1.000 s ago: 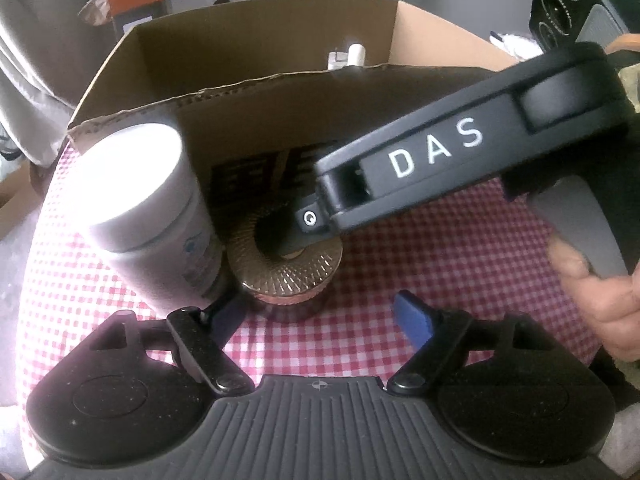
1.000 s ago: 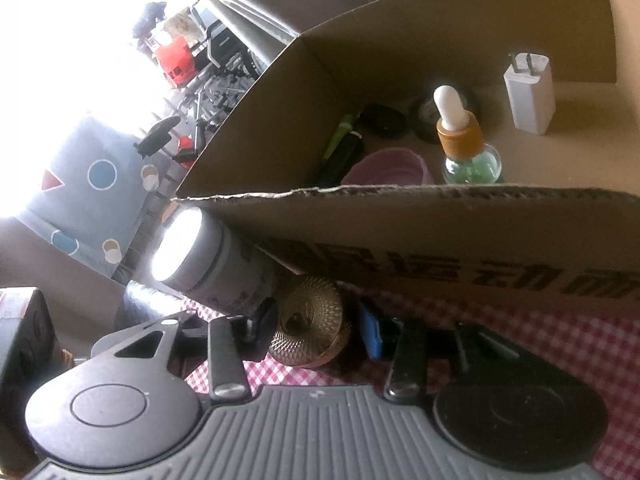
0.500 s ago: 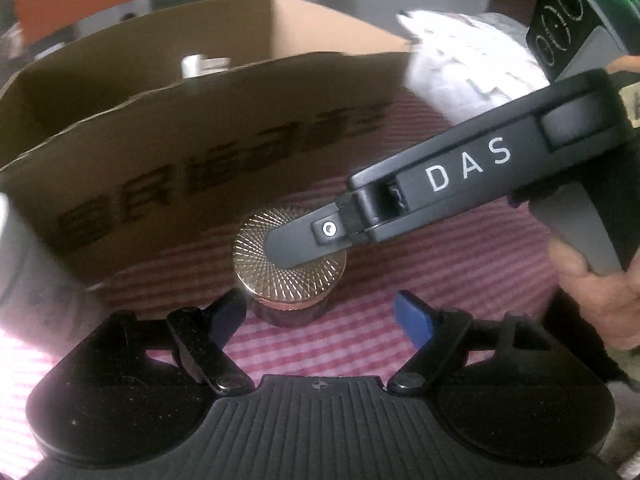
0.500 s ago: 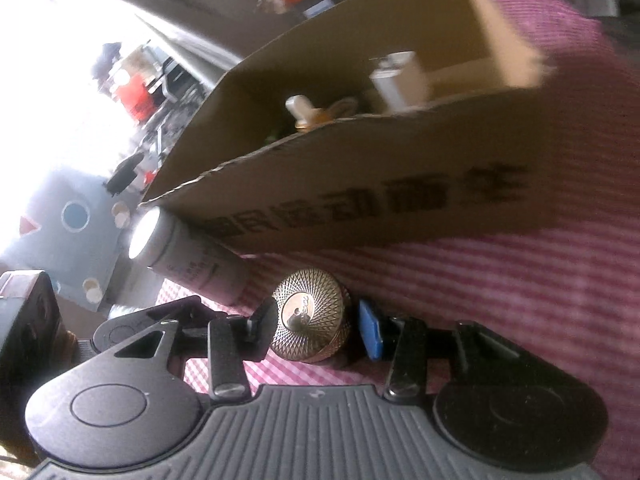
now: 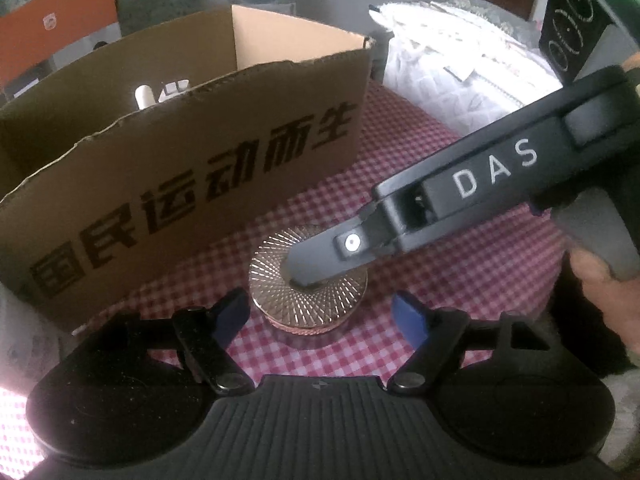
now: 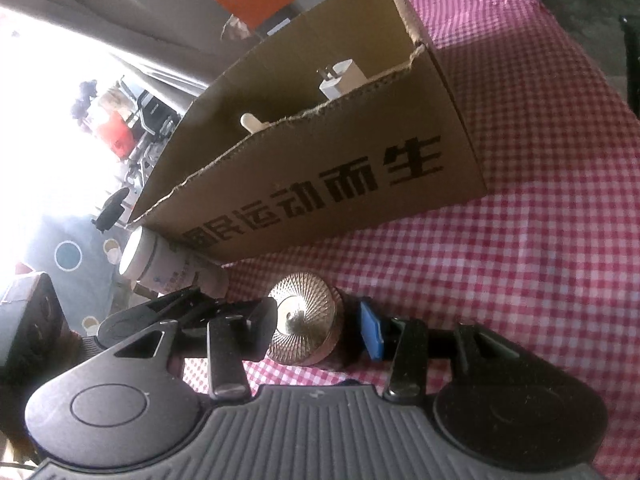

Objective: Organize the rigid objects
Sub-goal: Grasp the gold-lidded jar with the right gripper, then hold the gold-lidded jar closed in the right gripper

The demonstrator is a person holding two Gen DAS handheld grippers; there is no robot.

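Gold-lidded jar (image 6: pixel 302 330) clamped in right gripper (image 6: pixel 320 330), near box (image 6: pixel 320 184); left gripper (image 5: pixel 320 312) just narrowed, fingers apart around it. Next: lift over rim, drop inside.

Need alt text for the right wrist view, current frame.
The right claw grips a round gold-lidded jar over a red-checked tablecloth. Behind it stands an open cardboard box printed with black characters, a white charger showing inside; a white bottle sits at its left corner.
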